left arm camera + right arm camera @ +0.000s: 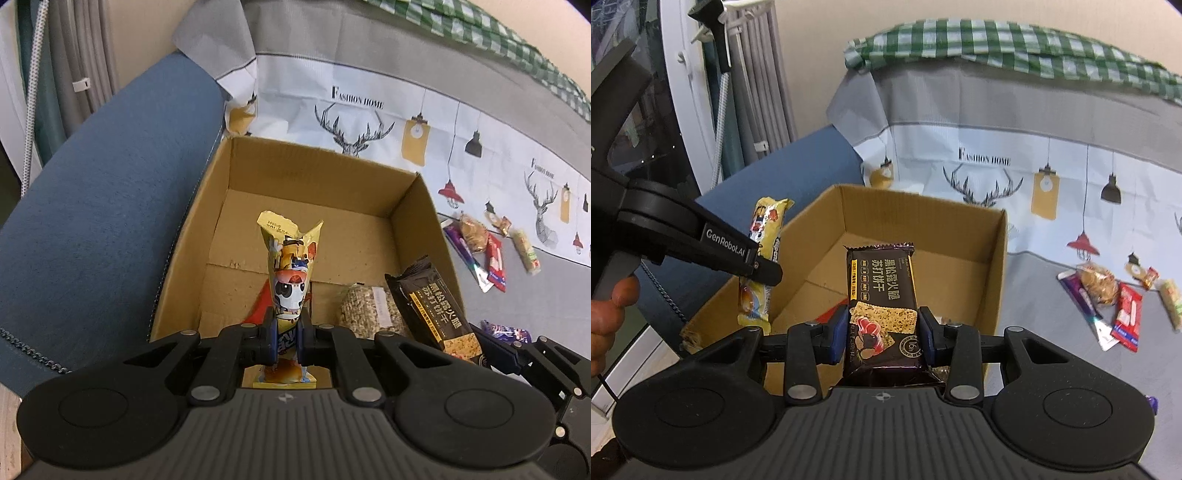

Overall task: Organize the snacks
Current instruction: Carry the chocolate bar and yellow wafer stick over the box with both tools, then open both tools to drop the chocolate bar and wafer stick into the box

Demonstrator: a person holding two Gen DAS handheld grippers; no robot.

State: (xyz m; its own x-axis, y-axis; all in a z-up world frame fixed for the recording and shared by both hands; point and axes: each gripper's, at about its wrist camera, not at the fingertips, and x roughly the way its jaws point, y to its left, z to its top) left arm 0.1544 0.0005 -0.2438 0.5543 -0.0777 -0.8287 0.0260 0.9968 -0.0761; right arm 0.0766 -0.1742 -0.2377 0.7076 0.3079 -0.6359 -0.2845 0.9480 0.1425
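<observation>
Left wrist view shows the left tool (287,341) pinching a light, crinkly yellow snack packet (290,269) mid-length above the cardboard box (321,162), while the right tool (882,334) clamps the probably stiffer, fragile black cracker pack (882,291) by its edges.

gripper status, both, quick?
Left gripper: shut on the yellow snack pack, over the box.
Right gripper: shut on the black cracker pack, over the same box.
</observation>
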